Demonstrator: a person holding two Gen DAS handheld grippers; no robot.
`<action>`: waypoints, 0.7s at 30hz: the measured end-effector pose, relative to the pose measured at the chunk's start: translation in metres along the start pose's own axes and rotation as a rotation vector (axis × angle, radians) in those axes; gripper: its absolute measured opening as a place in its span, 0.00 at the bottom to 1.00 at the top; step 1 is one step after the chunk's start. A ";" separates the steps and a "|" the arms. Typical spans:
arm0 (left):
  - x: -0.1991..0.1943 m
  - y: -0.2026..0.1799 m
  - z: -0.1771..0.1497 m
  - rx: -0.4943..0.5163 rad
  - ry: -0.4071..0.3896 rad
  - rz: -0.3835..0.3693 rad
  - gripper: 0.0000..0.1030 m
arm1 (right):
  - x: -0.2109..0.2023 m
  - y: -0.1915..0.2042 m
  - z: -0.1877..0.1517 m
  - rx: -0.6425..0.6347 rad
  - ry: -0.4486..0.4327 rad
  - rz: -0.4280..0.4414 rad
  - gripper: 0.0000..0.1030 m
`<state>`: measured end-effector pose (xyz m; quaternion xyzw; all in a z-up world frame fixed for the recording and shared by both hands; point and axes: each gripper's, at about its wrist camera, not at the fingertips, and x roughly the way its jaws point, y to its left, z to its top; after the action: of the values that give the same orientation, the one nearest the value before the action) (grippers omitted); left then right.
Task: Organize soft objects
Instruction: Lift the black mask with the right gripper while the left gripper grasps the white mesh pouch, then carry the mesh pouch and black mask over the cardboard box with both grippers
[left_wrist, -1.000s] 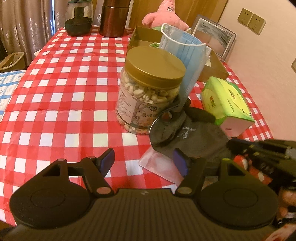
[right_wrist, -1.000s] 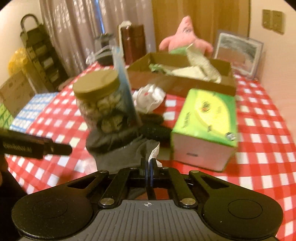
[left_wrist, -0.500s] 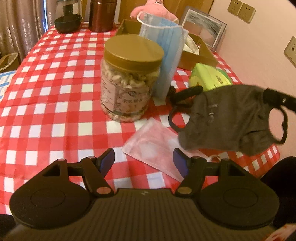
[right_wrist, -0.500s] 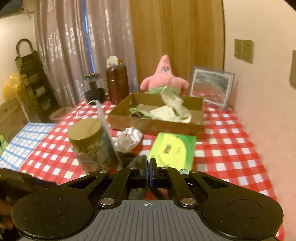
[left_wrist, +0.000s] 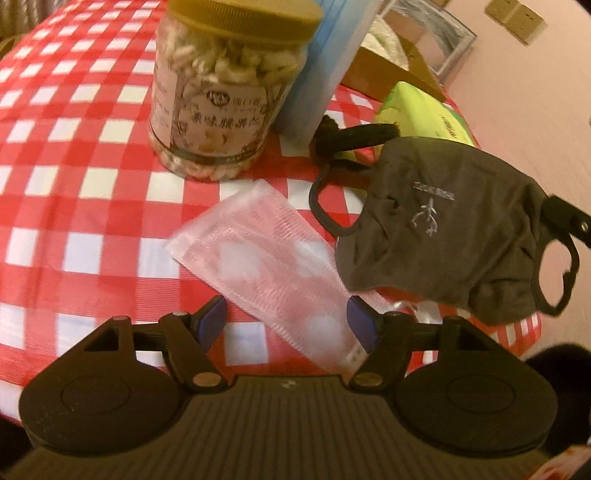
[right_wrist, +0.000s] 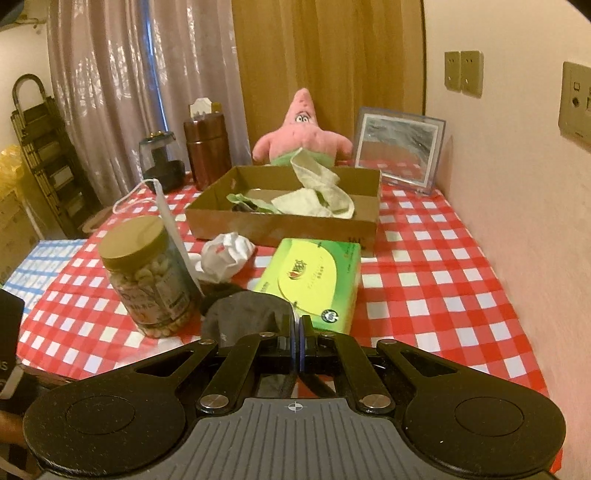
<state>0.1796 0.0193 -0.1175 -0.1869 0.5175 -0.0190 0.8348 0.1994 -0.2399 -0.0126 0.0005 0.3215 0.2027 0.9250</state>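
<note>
A grey cloth mask (left_wrist: 443, 221) hangs in the air over the table's front right, pinched at one ear loop by my right gripper (right_wrist: 298, 339), which is shut on it. Its dark cloth (right_wrist: 243, 321) droops just left of those fingers. On the checked cloth lies a flat pink mask packet (left_wrist: 266, 266). My left gripper (left_wrist: 286, 323) is open low over it; the packet's near end lies between the two pads, which do not press it. A blue mask (left_wrist: 325, 55) leans on the nut jar (left_wrist: 221, 92). An open cardboard box (right_wrist: 284, 225) holds pale cloths.
A green tissue box (right_wrist: 314, 277) sits before the cardboard box, with a crumpled white wad (right_wrist: 225, 254) and a black fuzzy band (left_wrist: 354, 136) by the jar. A pink star plush (right_wrist: 303, 136), a framed picture (right_wrist: 399, 147) and a brown canister (right_wrist: 207, 147) stand at the back. The wall runs along the right.
The right gripper has lifted the grey mask off the table and carried it right. The left gripper has come down and forward, closer to the pink packet.
</note>
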 end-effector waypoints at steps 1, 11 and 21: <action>0.002 0.000 0.000 -0.008 -0.006 -0.001 0.66 | 0.001 -0.001 -0.001 0.001 0.001 -0.002 0.02; 0.006 -0.008 0.007 0.032 -0.056 0.053 0.20 | 0.008 -0.004 -0.002 0.012 0.014 -0.001 0.02; -0.040 0.006 0.006 0.092 -0.142 0.049 0.01 | -0.004 0.002 0.005 0.023 -0.016 0.024 0.02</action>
<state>0.1659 0.0353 -0.0828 -0.1363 0.4601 -0.0090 0.8773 0.1989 -0.2386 -0.0061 0.0163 0.3164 0.2101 0.9249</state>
